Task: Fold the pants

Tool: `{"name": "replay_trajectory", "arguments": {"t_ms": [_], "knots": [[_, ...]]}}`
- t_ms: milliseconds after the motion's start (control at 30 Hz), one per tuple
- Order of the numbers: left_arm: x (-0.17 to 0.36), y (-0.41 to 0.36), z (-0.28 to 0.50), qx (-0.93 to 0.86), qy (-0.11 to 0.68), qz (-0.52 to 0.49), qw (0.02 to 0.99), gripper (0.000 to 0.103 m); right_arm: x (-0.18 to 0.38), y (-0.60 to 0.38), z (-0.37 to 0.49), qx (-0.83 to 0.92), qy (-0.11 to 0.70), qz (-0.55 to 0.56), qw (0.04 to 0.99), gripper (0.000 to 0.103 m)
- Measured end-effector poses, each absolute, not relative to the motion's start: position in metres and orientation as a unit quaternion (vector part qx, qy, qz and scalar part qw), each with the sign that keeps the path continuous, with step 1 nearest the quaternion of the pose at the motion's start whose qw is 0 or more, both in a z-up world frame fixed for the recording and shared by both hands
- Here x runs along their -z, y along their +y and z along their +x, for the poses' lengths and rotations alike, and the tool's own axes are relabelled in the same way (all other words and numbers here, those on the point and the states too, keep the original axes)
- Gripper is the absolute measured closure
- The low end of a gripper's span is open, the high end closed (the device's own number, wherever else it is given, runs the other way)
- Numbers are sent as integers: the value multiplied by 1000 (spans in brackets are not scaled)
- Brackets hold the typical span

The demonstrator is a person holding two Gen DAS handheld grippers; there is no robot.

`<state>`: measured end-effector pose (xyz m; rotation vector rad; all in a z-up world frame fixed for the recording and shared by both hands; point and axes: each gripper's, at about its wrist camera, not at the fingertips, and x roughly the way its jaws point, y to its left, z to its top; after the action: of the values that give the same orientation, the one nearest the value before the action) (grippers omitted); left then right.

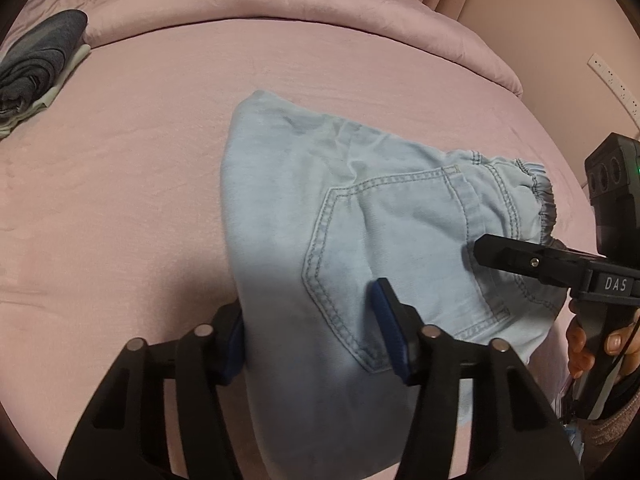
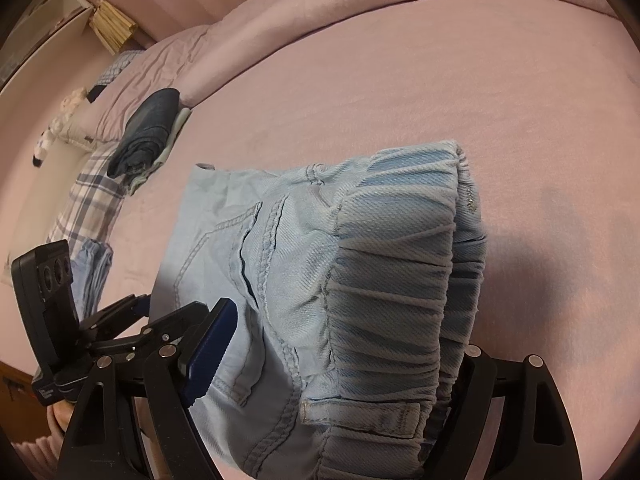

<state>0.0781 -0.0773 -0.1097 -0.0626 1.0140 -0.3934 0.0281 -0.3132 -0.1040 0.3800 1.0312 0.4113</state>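
The folded light-blue denim pants (image 1: 360,216) look soft, floppy, fairly light. On the pink bed (image 1: 140,160), best hold is the thick elastic waistband (image 2: 400,280). Left gripper (image 1: 312,332) straddles the fold; right gripper (image 2: 340,364) straddles the waistband, neither visibly pinching.

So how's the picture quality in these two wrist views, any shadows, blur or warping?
Left wrist view: heavy fisheye bending of the bed, dark vignette corners, shadow over the near end of the jeans, focus fair. Right wrist view: same warping, waistband looms large and sharp, a soft shadow on the sheet to its right; no glare in either.
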Motion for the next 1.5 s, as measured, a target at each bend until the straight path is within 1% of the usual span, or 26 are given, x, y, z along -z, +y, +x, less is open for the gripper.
{"name": "replay_trajectory", "arguments": {"t_ms": [67, 100, 200, 267, 367, 433, 533, 767, 1167, 1500], "knots": [[108, -77, 75, 183, 480, -25, 857, 56, 102, -313, 25, -188, 483, 177, 837, 23], [108, -78, 74, 181, 479, -23, 859, 60, 100, -313, 23, -184, 479, 175, 840, 25], [105, -78, 71, 178, 473, -21, 863, 69, 95, -311, 18, -181, 467, 165, 850, 34], [105, -79, 70, 176, 470, -19, 865, 71, 90, -309, 14, -179, 459, 157, 856, 40], [104, -80, 67, 176, 465, -18, 867, 77, 82, -306, 10, -179, 447, 145, 864, 47], [101, -80, 66, 178, 460, -19, 869, 81, 78, -303, 8, -179, 440, 138, 869, 50], [97, -80, 63, 182, 454, -21, 872, 83, 74, -299, 5, -181, 430, 131, 875, 54], [87, -81, 53, 188, 442, -21, 877, 84, 60, -290, -1, -190, 406, 122, 886, 57], [71, -76, 46, 184, 421, -17, 888, 84, 43, -271, -5, -218, 383, 109, 891, 58], [58, -69, 59, 177, 407, -17, 896, 84, 31, -261, 2, -224, 366, 103, 897, 58]]}}
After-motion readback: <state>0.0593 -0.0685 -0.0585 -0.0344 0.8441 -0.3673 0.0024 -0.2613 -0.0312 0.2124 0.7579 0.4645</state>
